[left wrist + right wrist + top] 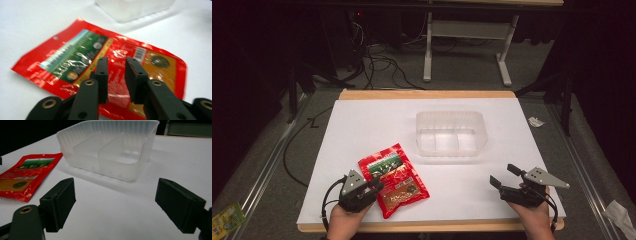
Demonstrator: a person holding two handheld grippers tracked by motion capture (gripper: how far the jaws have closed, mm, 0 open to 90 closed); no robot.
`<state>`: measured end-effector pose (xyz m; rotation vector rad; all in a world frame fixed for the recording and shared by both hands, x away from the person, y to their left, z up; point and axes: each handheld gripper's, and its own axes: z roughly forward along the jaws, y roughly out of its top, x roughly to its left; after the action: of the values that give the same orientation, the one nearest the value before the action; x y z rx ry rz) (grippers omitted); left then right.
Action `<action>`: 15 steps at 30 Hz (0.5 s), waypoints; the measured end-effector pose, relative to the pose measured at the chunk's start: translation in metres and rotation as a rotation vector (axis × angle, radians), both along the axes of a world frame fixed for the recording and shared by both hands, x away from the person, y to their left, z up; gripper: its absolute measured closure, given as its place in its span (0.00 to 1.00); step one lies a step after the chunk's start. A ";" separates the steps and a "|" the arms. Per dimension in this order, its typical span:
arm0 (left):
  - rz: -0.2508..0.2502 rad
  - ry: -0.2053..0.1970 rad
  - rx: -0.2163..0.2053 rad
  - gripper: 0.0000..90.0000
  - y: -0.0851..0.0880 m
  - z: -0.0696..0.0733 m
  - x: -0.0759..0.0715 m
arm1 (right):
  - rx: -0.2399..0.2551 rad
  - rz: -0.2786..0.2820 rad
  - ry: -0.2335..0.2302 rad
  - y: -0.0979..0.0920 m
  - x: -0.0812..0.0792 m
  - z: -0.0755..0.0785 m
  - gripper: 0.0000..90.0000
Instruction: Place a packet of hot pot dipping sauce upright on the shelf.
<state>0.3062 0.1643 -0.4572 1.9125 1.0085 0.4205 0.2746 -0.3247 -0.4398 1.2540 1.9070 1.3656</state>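
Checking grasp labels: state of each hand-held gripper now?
Left hand-held gripper: jaws slightly apart over the red packet, not gripping it.
Right hand-held gripper: wide open, empty.

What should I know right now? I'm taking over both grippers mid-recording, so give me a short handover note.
Left gripper: jaws partly open, over the red snack packet, nothing visibly clamped.
Right gripper: jaws wide open, empty, above bare table, facing the clear divided container.
Things: the packet lies flat at the table's near left; the container stands mid-table, its compartments empty.
Done: nothing is in the container.
Left: probably grip the packet and put it into the container.
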 end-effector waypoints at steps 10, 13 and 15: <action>0.214 0.005 -0.047 0.70 0.000 -0.007 0.053 | -0.007 -0.013 0.018 -0.003 -0.001 -0.003 0.19; 0.228 -0.008 -0.037 0.69 0.005 -0.007 0.059 | -0.009 -0.007 0.018 0.000 -0.001 -0.003 0.19; 0.244 0.005 -0.047 0.66 0.012 -0.007 0.061 | -0.020 0.004 0.015 0.001 -0.001 -0.003 0.19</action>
<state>0.3673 0.1762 -0.4647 1.7557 1.2505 0.5269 0.2734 -0.3235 -0.4431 1.2546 1.9291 1.3396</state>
